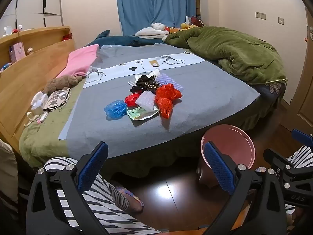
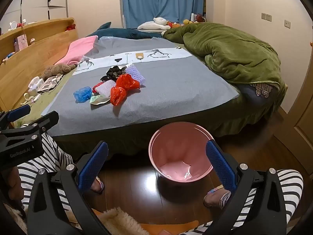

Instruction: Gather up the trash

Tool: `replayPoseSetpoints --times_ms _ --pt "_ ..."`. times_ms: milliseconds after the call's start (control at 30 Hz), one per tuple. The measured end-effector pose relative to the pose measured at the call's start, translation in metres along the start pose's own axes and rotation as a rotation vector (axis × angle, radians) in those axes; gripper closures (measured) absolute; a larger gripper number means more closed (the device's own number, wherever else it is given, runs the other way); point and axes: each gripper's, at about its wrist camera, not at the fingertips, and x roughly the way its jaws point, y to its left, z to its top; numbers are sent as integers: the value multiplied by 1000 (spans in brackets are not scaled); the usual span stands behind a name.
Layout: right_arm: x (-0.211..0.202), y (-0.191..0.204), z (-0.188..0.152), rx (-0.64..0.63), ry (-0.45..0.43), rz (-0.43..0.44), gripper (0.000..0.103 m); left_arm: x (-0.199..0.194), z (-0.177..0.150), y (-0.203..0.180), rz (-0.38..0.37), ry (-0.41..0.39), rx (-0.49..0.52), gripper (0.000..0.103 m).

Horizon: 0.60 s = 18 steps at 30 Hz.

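Left gripper [image 1: 156, 168]: jaws spread wide, nothing between the blue pads; held low, nearer than the bed's foot edge, over the dark floor.
Right gripper [image 2: 156, 166]: jaws spread wide, nothing gripped; held low, nearer than the bed, with the pink bin showing between its fingers.
Person: striped trouser legs [image 2: 49, 156] and sandalled feet [image 2: 215, 194] on either side of the bin, nearer than the bed.
Floor [image 2: 137, 186]: dark glossy wood boards, running under the bed's foot edge.
Pink bin [image 2: 181, 152]: round plastic, upright on the floor just in front of the bed's foot edge; nothing visible inside.
Bed [image 1: 121, 141]: covered by a grey sheet; a white printed band crosses it beyond the trash.
Trash pile: on the grey sheet, middle of the bed, well apart from both grippers.
Blue plastic bag [image 1: 115, 109]: crumpled, at the pile's left end.
Foil wrapper [image 1: 142, 114]: flat, at the pile's near edge, beside the blue bag.
Red plastic bags [image 1: 166, 98]: crumpled, on the pile's right side; a smaller red piece [image 1: 132, 99] sits left of the white foam net.
White foam nets [image 1: 145, 99]: one in the pile's centre, another [image 1: 170, 81] at its far right.
Dark crumpled wrapper [image 1: 145, 84]: at the pile's far side.
Green duvet [image 1: 234, 52]: bunched on the bed's far right.
Pink blanket [image 1: 82, 60]: on the bed's left, near the wooden headboard [image 1: 33, 62].
Blue curtain [image 1: 156, 5]: on the wall beyond the bed.
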Motion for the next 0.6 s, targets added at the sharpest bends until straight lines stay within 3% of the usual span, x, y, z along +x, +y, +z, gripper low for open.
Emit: replayPoseSetpoints --times_ms 600 --pt "0 -2 1 2 -3 1 5 0 0 2 -4 5 -4 7"
